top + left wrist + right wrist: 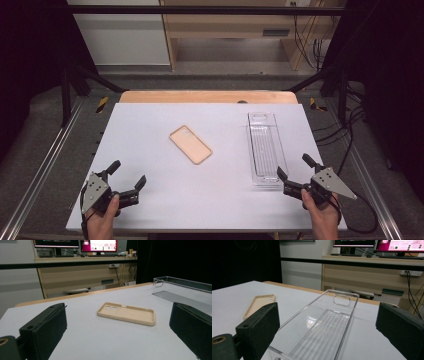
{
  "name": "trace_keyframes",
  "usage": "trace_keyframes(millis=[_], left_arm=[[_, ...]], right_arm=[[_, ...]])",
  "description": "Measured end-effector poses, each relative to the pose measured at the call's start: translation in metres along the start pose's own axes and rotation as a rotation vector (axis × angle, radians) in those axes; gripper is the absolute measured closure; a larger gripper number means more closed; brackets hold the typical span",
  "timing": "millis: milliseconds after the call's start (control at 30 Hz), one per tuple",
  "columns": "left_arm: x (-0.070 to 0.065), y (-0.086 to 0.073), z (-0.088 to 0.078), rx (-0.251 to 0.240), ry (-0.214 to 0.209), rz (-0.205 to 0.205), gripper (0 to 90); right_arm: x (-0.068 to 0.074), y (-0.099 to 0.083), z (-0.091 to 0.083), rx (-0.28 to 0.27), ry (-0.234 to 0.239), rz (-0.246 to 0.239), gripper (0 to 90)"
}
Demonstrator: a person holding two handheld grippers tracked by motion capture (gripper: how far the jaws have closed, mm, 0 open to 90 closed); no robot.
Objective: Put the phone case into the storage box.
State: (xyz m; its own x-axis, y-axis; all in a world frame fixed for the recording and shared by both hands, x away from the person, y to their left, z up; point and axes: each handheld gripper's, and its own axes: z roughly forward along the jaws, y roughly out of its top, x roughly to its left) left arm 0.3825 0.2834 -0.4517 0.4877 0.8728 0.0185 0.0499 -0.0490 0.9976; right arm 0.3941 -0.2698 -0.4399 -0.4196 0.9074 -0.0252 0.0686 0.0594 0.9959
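Two things wait on the white table ahead of you: a flat beige rubbery phone case near the middle, and a long clear plastic tray on the right side, well apart from it. Your left gripper hovers at the near left corner with its jaws spread wide and nothing between them; your right gripper hovers at the near right with its jaws just as wide, also empty.

The case lies open side up, its long axis running diagonally from far-left to near-right, camera cutout at the far end. From your left gripper it sits ahead and to the right. The tray runs straight away from you, its near end just beside your right gripper, which looks down its length. So your right hand probably suits the tray and your left the case.
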Motion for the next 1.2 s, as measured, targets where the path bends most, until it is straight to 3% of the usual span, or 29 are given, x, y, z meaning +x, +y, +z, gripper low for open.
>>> trace_keyframes(millis=[300, 500, 733, 867, 1200], left_arm=[[-0.003, -0.001, 0.002, 0.007, 0.002, 0.012, 0.9], [-0.006, -0.001, 0.004, 0.019, -0.009, 0.021, 0.9], [-0.008, -0.001, 0.003, 0.022, -0.015, 0.026, 0.9], [-0.008, -0.001, 0.005, 0.028, -0.025, 0.03, 0.9], [-0.008, 0.0, 0.004, 0.023, -0.027, 0.03, 0.9]], right_arm=[[0.007, 0.013, 0.002, 0.006, 0.001, 0.024, 3.0], [0.021, 0.035, 0.011, 0.023, -0.004, -0.003, 3.3], [0.041, 0.06, 0.035, 0.057, 0.026, -0.014, 3.7], [0.061, 0.081, 0.06, 0.087, 0.046, -0.018, 3.7], [0.095, 0.105, 0.11, 0.146, 0.085, -0.033, 3.7]])
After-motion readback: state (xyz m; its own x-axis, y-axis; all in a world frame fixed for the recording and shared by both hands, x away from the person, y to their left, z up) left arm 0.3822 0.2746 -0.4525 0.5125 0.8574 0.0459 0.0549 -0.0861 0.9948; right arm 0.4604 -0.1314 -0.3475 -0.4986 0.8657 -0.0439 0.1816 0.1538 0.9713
